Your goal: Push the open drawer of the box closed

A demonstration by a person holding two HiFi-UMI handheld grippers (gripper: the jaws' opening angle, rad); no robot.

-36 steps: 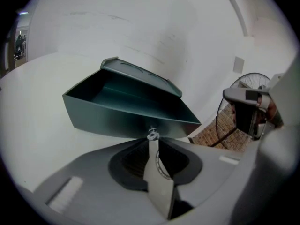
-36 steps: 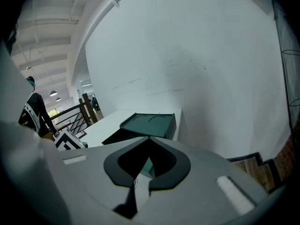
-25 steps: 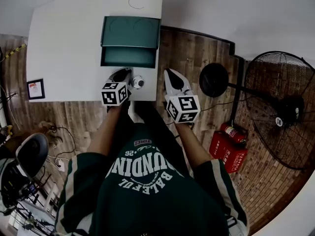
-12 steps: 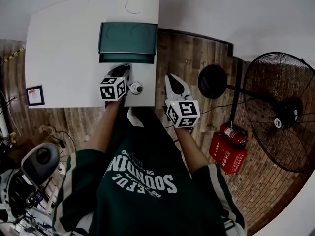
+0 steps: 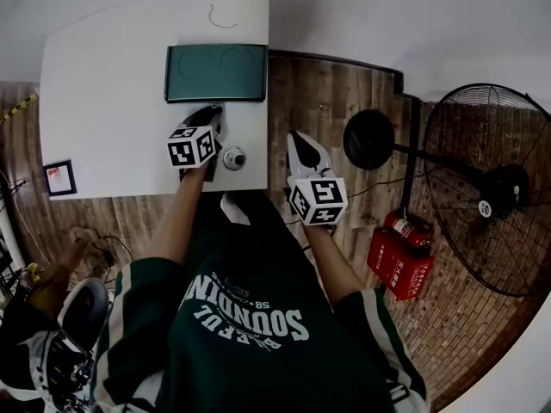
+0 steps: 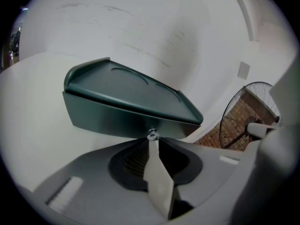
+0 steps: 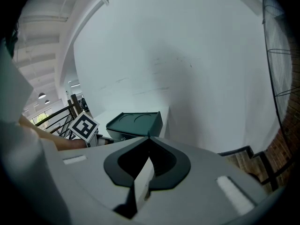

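Observation:
The dark green box (image 5: 215,72) stands at the white table's (image 5: 103,101) right end, and its drawer front (image 6: 108,118) lies flush under the lid. My left gripper (image 5: 209,112) is shut, with its tips (image 6: 152,137) against the small shiny knob (image 6: 152,134) in the middle of the drawer front. My right gripper (image 5: 296,138) is shut and empty. It hangs over the wooden floor just past the table's right edge. From there the box (image 7: 136,121) shows ahead to the left, beside the left gripper's marker cube (image 7: 84,125).
A small round grey object (image 5: 232,157) sits on the table beside my left gripper. A black-framed card (image 5: 58,177) lies at the table's left front corner. A standing fan (image 5: 491,188), its round base (image 5: 370,140) and a red fire extinguisher (image 5: 400,252) stand on the floor at right.
The drawer stood open a second ago and is now flush with the box. My left gripper moved forward with it. The right gripper hardly moved.

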